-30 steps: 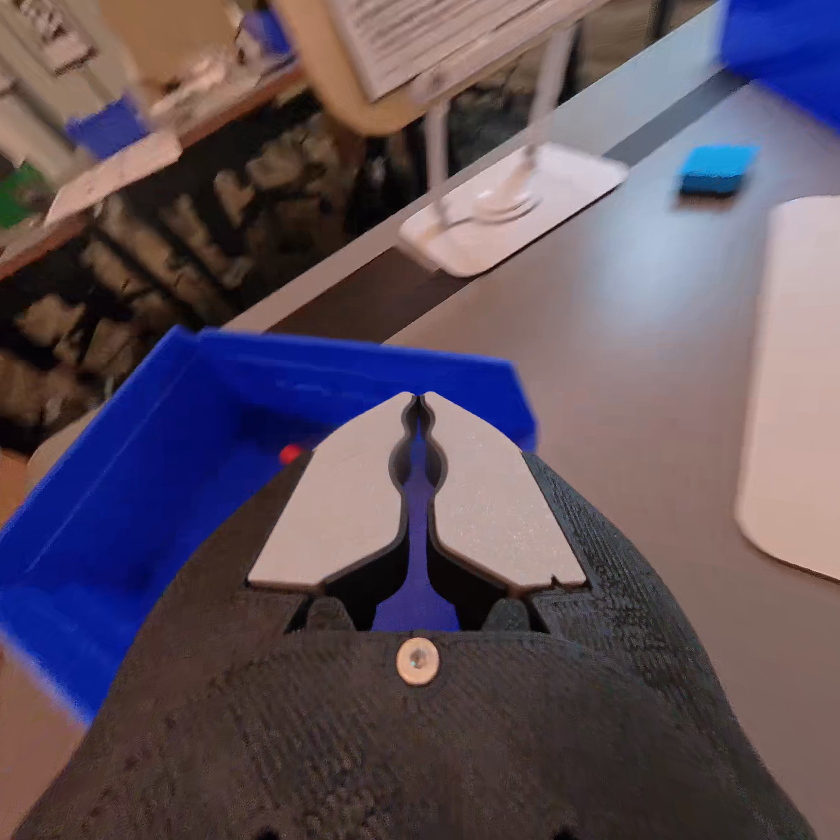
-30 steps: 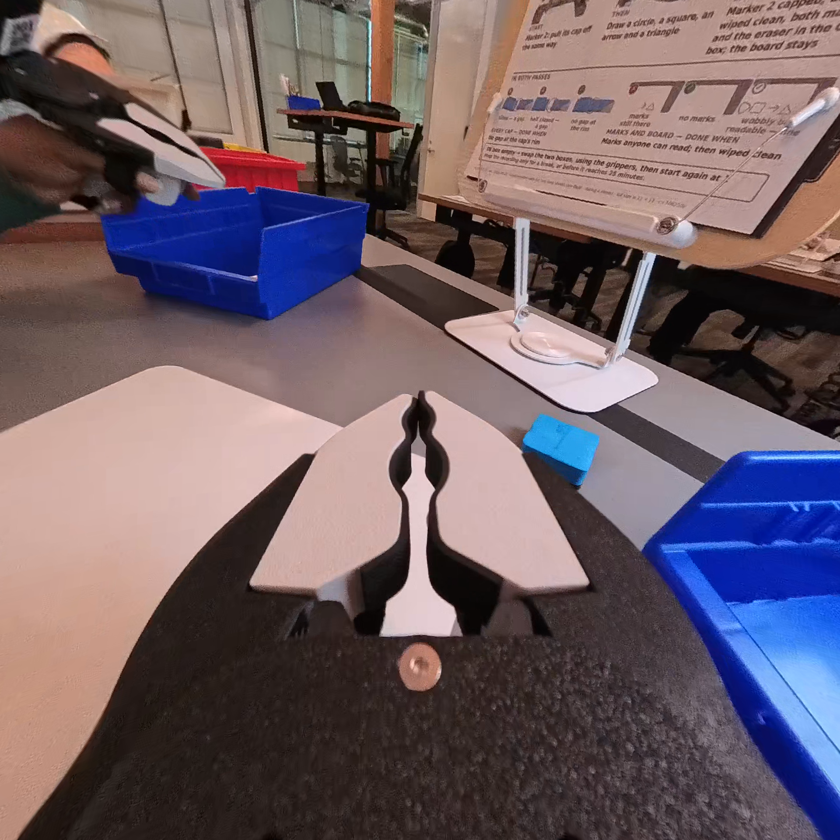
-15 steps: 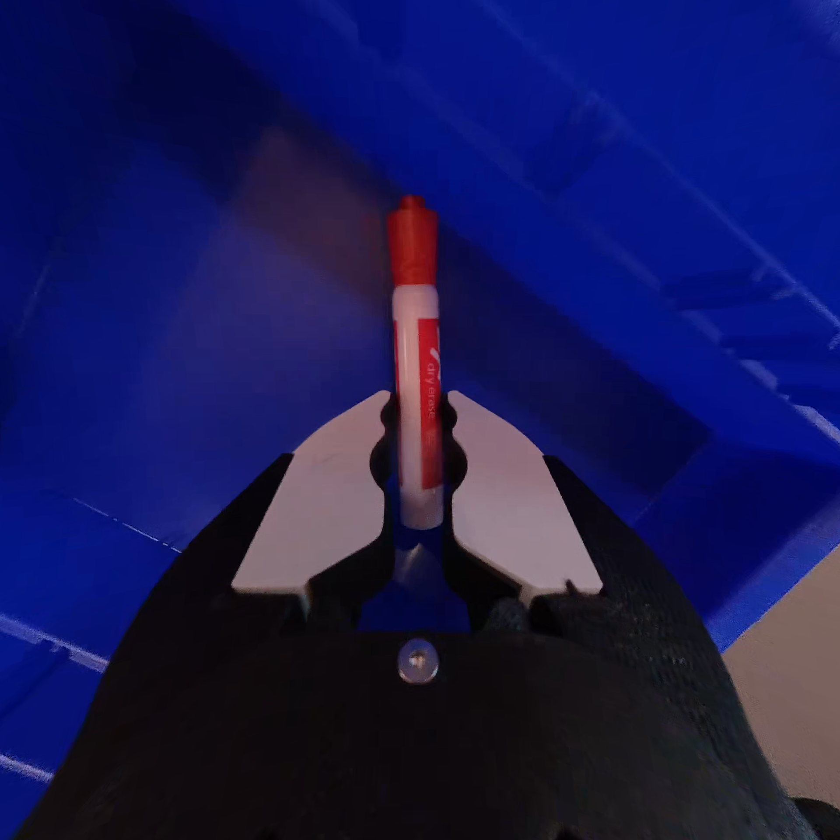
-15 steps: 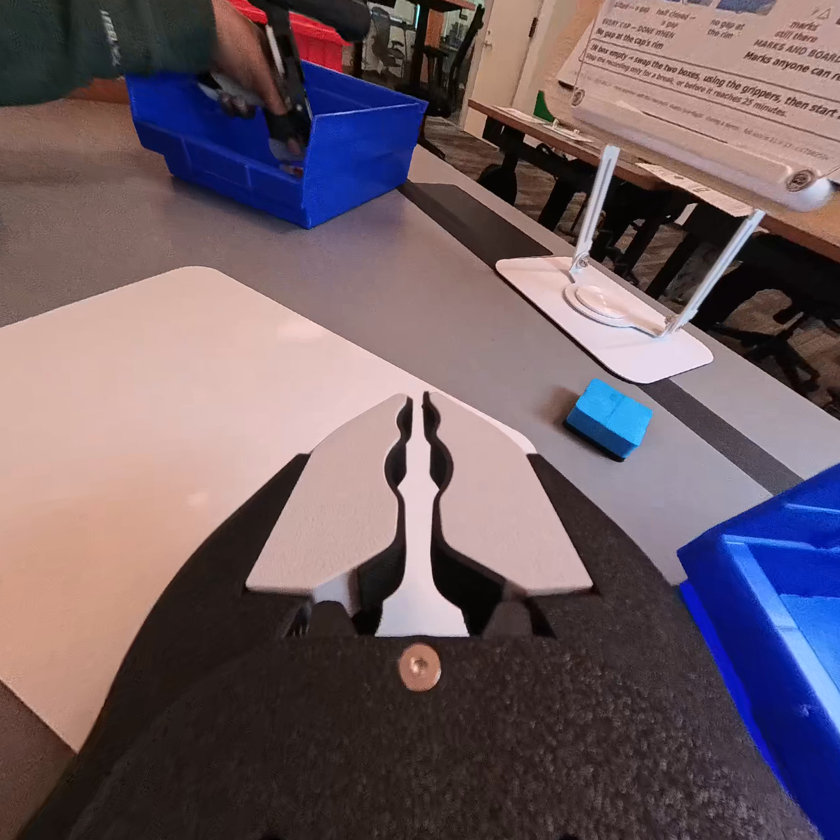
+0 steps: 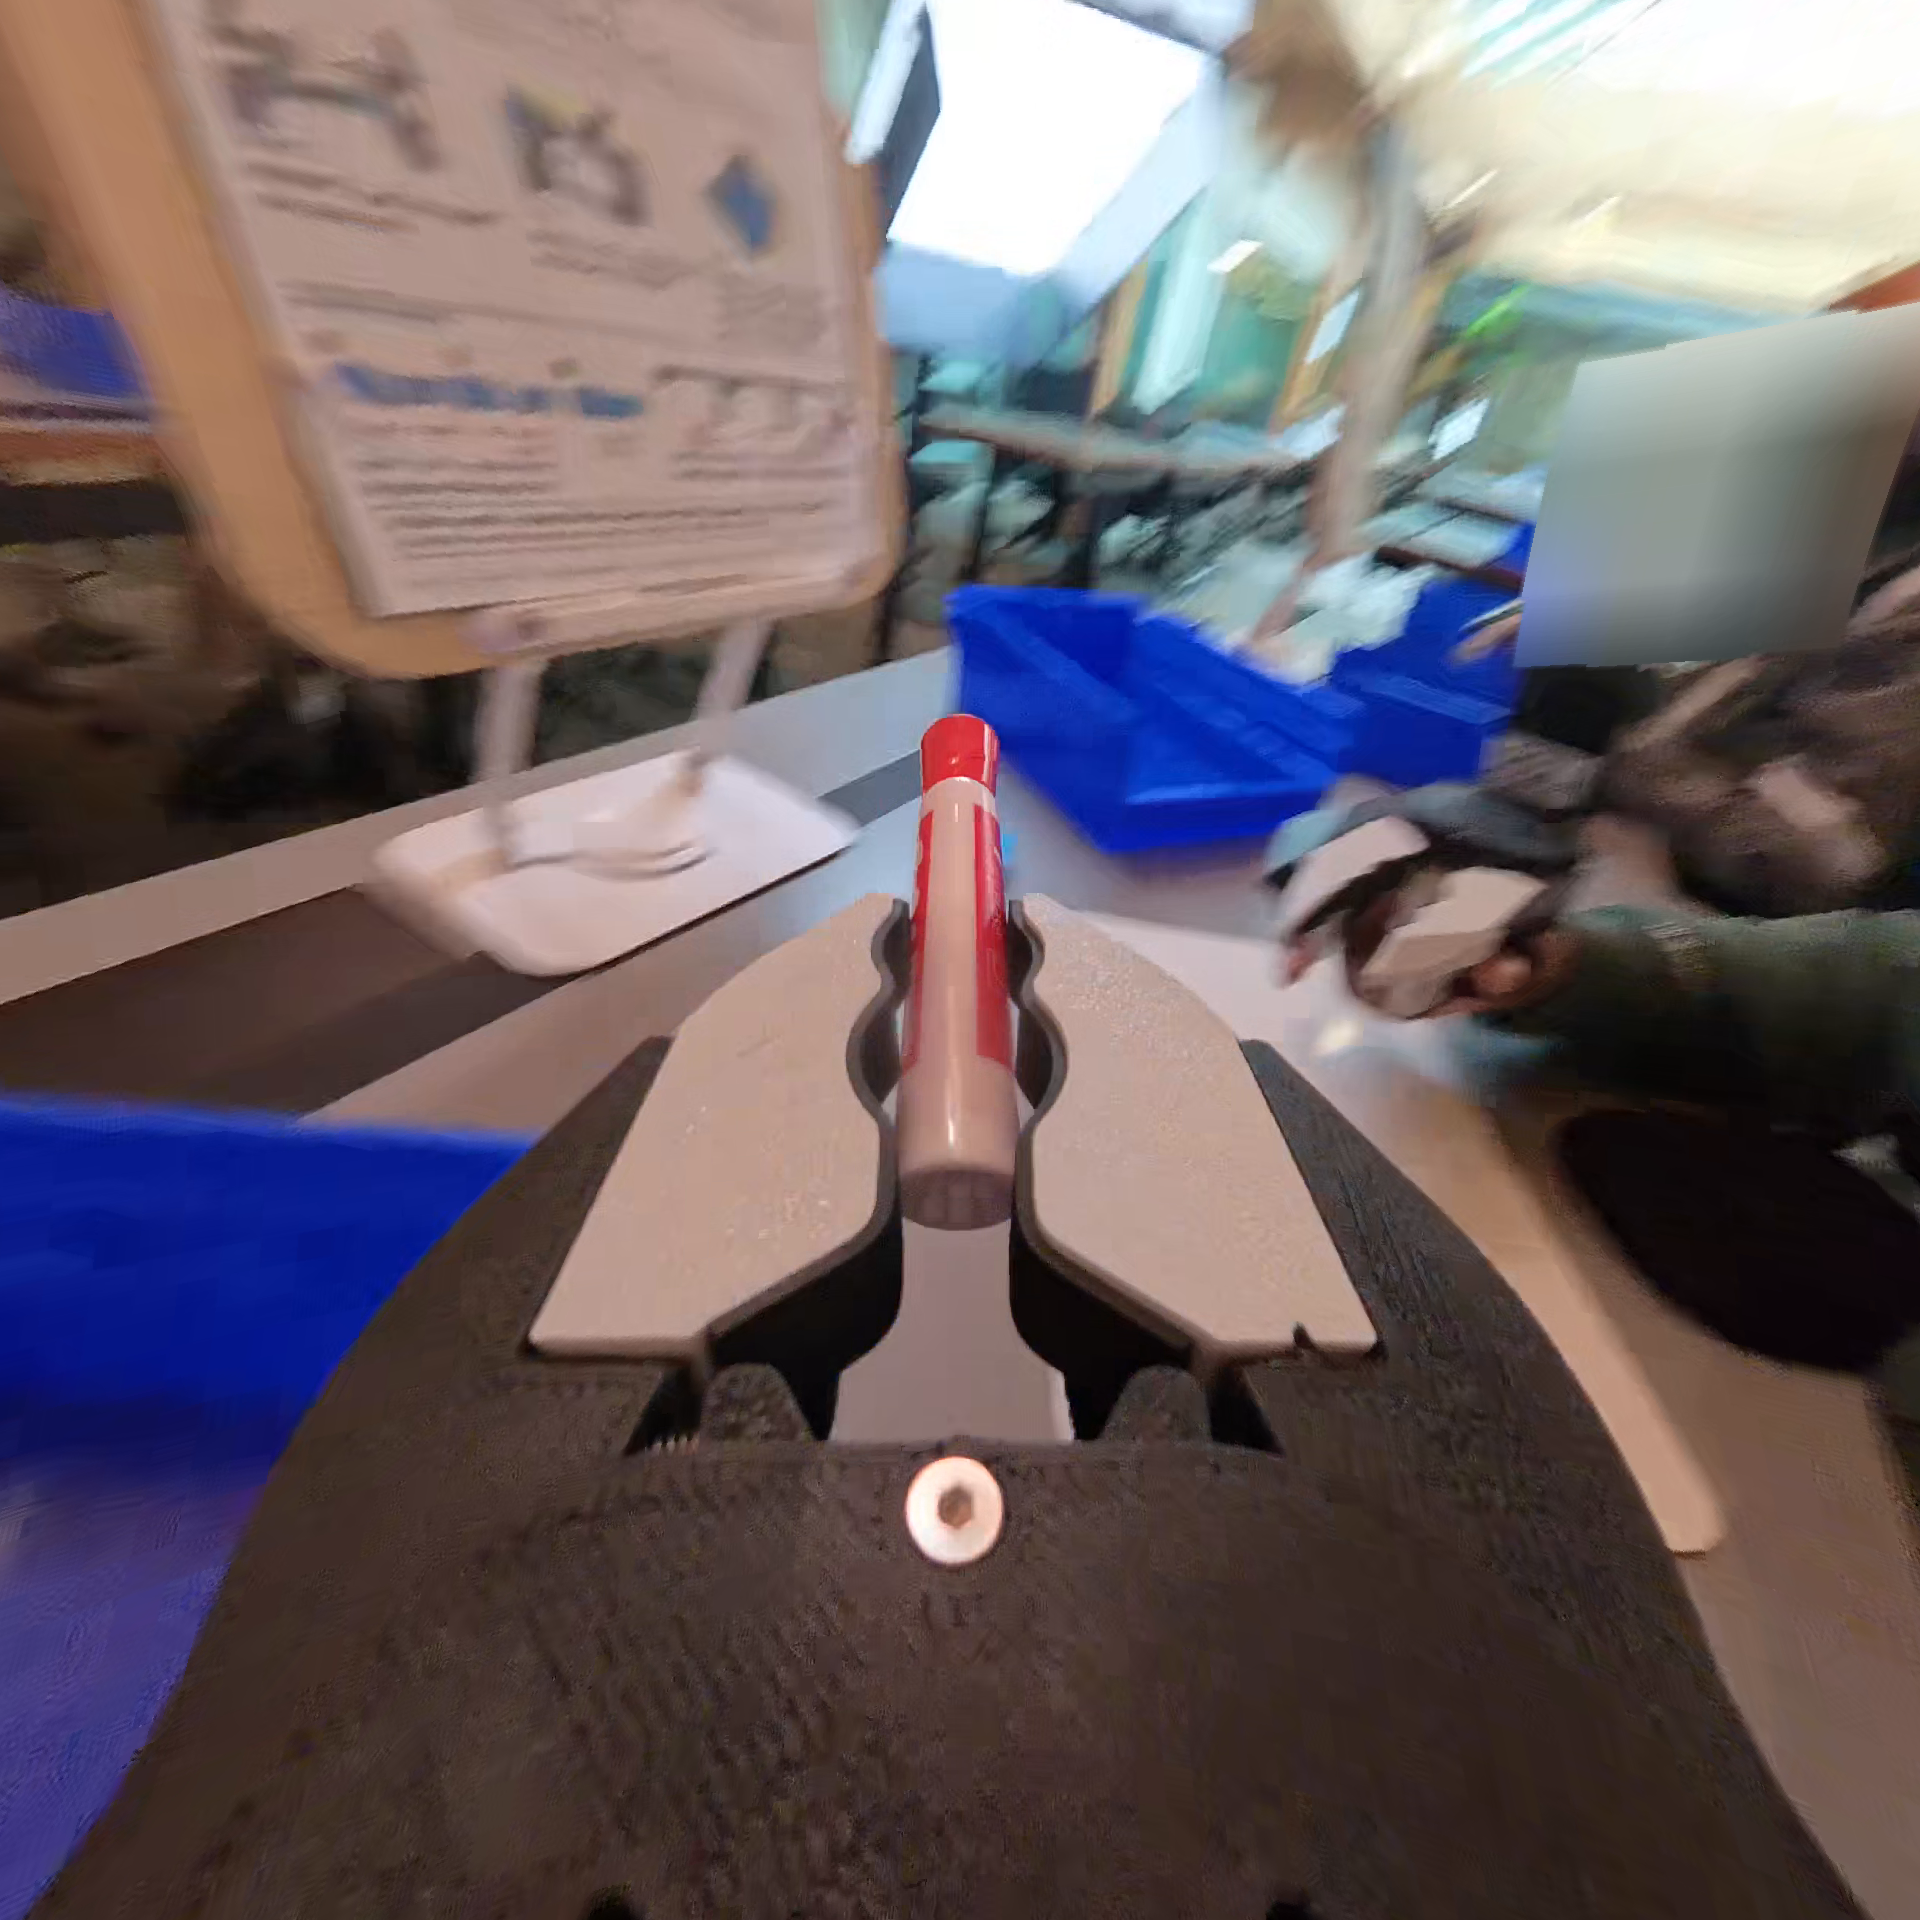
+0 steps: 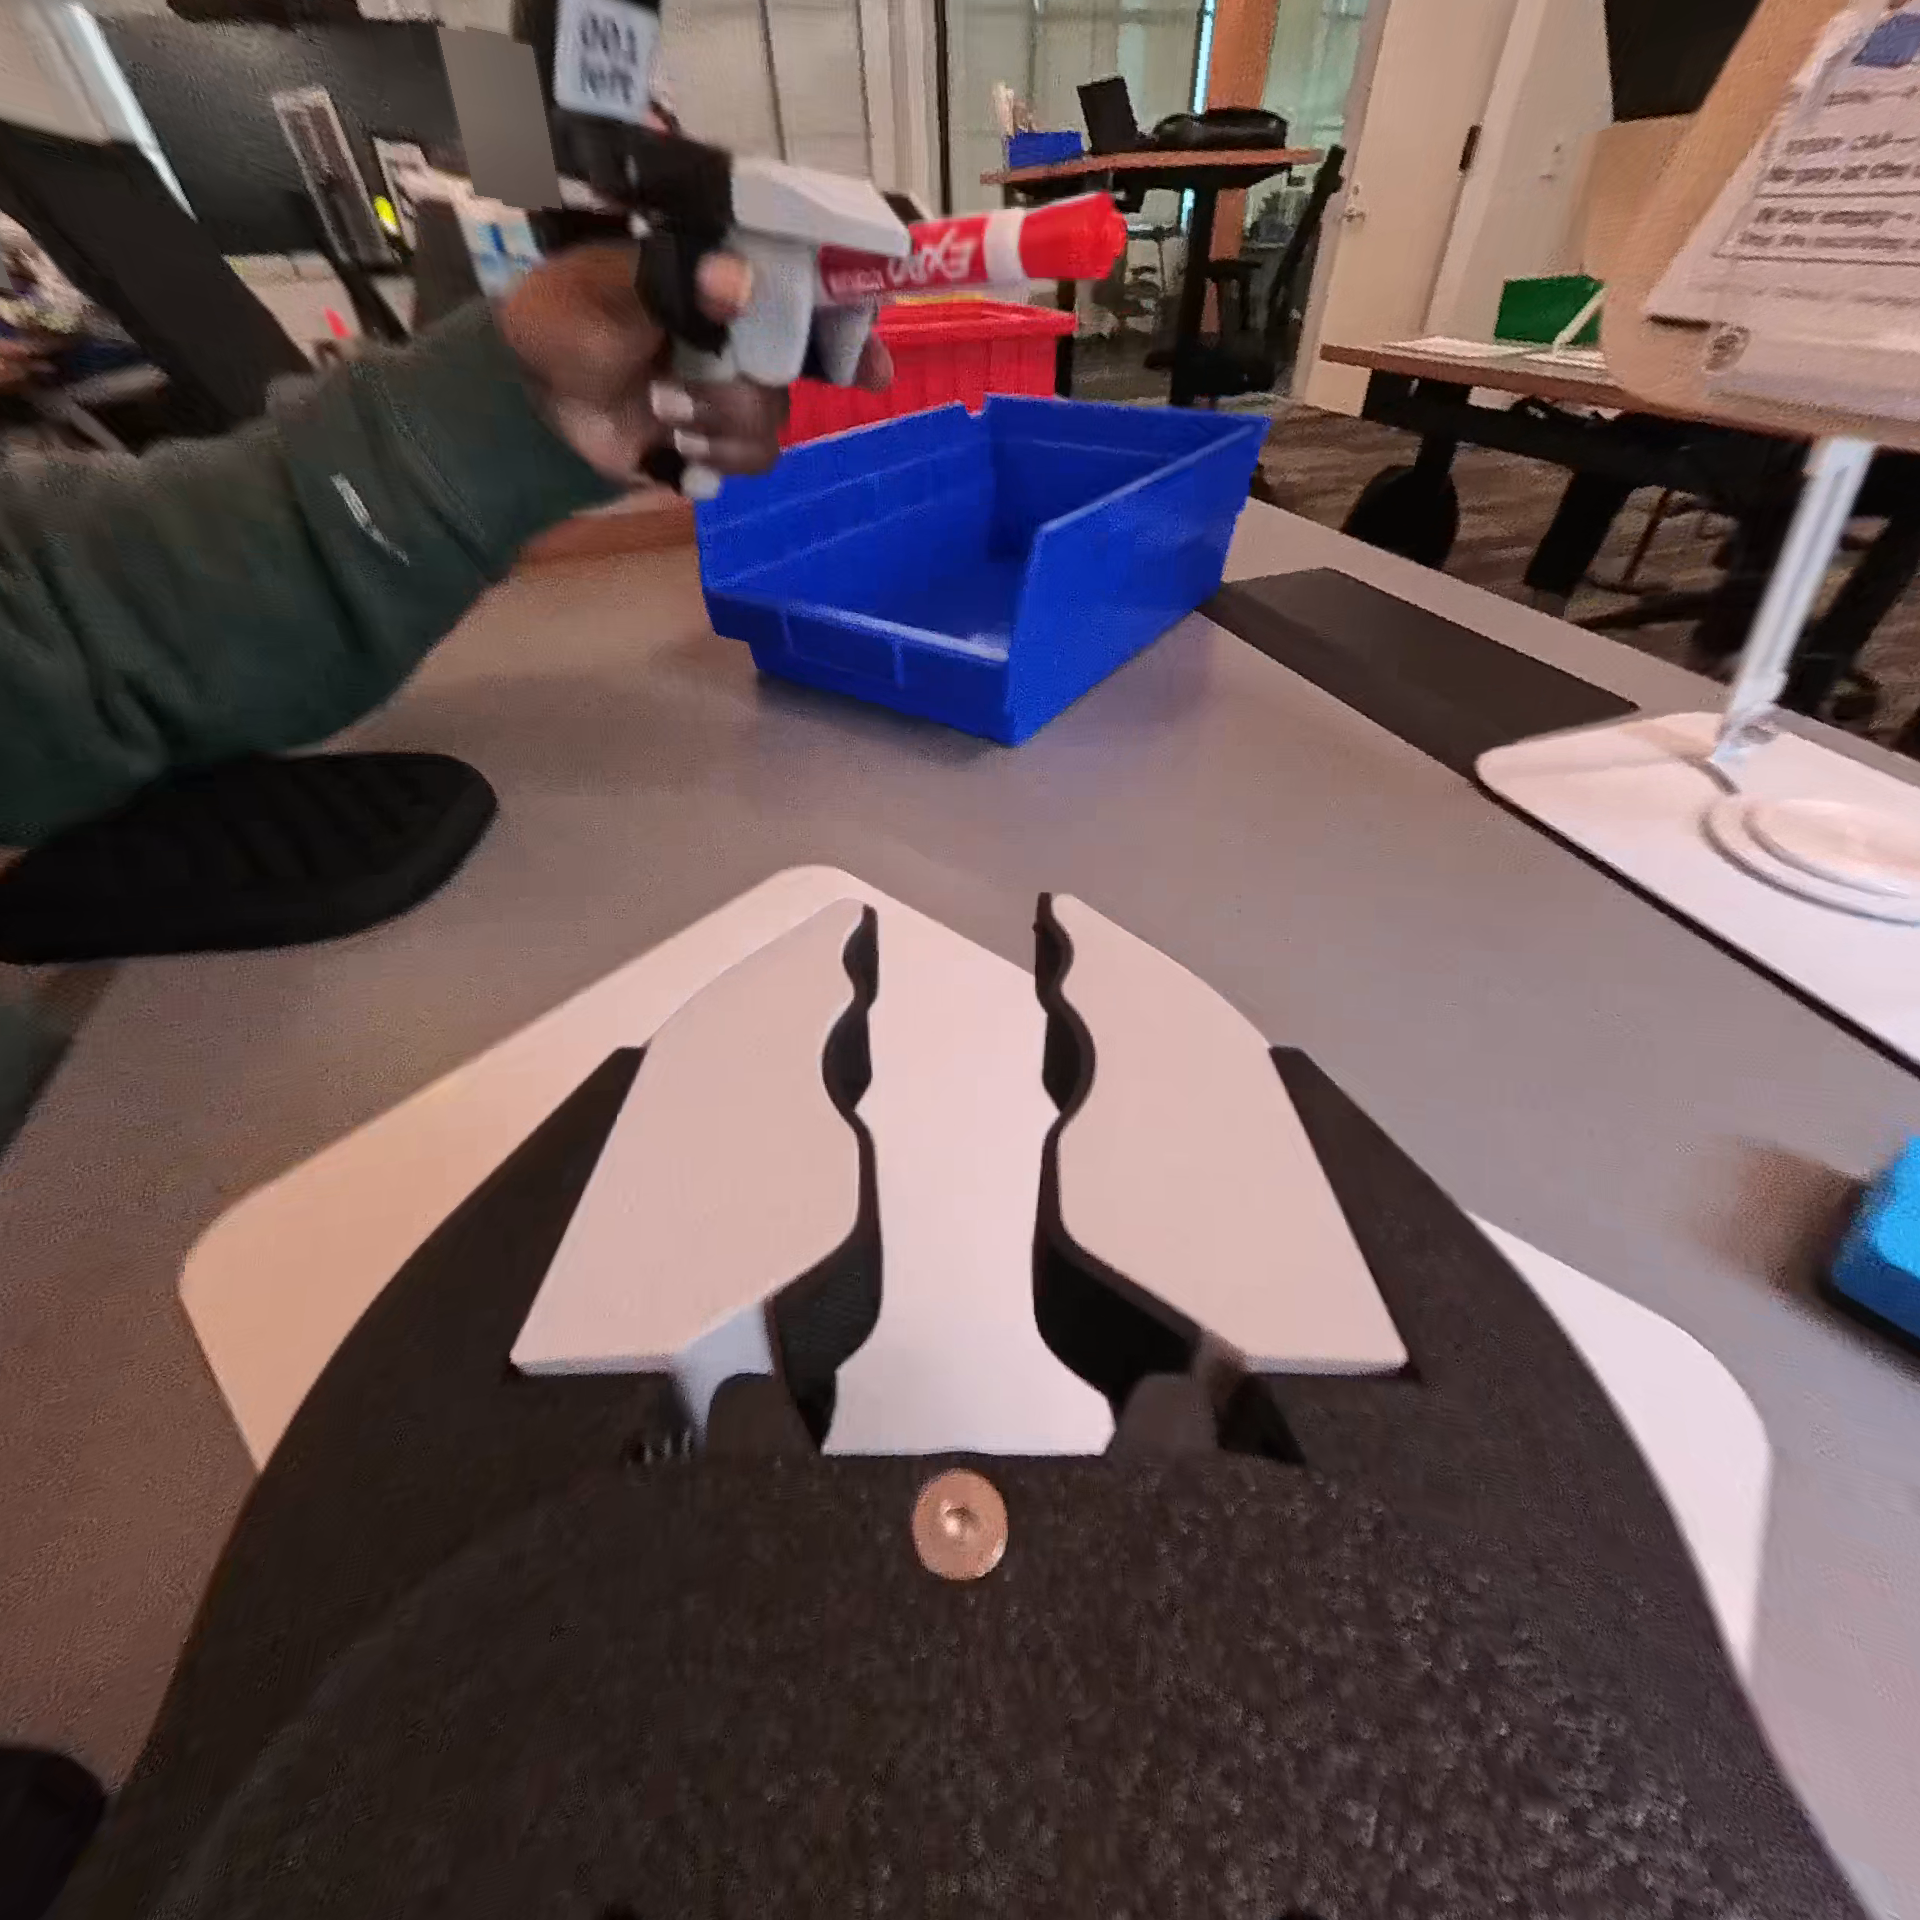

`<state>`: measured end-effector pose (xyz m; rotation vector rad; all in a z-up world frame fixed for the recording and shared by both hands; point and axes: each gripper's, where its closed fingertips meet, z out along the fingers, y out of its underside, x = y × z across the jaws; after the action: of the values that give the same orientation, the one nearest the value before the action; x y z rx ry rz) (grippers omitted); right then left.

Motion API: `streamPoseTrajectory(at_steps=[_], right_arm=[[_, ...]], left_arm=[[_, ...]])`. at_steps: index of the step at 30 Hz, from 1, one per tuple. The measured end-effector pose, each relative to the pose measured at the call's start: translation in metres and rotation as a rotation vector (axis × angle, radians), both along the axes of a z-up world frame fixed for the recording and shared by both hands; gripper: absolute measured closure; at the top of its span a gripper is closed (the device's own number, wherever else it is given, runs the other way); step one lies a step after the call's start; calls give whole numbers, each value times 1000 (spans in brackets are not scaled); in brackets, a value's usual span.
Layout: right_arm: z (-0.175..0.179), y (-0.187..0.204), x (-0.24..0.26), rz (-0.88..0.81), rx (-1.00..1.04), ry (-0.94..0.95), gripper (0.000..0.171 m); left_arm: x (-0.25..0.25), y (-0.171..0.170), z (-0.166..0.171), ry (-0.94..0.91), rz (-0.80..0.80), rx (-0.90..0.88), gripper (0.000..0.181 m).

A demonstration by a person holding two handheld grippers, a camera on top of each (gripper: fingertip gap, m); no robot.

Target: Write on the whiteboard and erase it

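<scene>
Left tongs (image 5: 956,914): yours are clamped on the red-capped marker (image 5: 956,956), lifted clear of the worktop (image 6: 1195,862); the cap points forward, away from the tongs.
Marker seen from the right wrist: it sticks out level from the left tongs (image 6: 831,249), above and just behind the blue bin (image 6: 977,582).
Right tongs (image 6: 954,914): released, with a clear gap between the two fingers and nothing in it; you hold them low over the whiteboard (image 6: 416,1174).
Whiteboard: lies flat on the grey worktop, its surface white and unmarked where it shows.
Eraser (image 6: 1881,1247): the blue block sits on the worktop just beside the whiteboard's right edge.
Second blue bin (image 5: 1195,707): on the worktop beyond the marker's tip, blurred.
Instruction sheet stand (image 5: 613,873): white base on the worktop's far side.
</scene>
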<state>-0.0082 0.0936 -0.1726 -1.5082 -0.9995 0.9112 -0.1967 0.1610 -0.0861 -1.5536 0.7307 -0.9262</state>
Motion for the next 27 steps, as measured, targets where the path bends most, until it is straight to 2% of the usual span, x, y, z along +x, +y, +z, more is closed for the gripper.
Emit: streamPoseTrajectory(at_steps=[3,6,9,12,15,17,21,24,27], right_arm=[[25,-12,-27,98,-113,148,136],[51,-18,-45,158,-157,272,136],[72,-18,-53,162,-136,323,139],[74,-16,-57,143,-40,261,171],[58,-17,-66,145,76,83,171],[55,-17,-66,142,135,27,162],[65,-17,-50,180,220,6,136],[58,-14,-36,144,336,-83,126],[59,-19,-42,93,448,-66,121]], left_arm=[[53,-41,10,-262,-220,12,163],[99,-65,-5,-330,-334,-16,164],[131,-80,-25,-295,-392,-33,164],[150,-92,-51,-145,-417,-42,164],[155,-97,-64,-79,-413,-17,164],[152,-98,-65,-78,-422,-25,164],[134,-96,-48,-195,-414,-45,164],[116,-90,-28,-364,-411,-93,164],[112,-89,-19,-485,-447,-189,165]])
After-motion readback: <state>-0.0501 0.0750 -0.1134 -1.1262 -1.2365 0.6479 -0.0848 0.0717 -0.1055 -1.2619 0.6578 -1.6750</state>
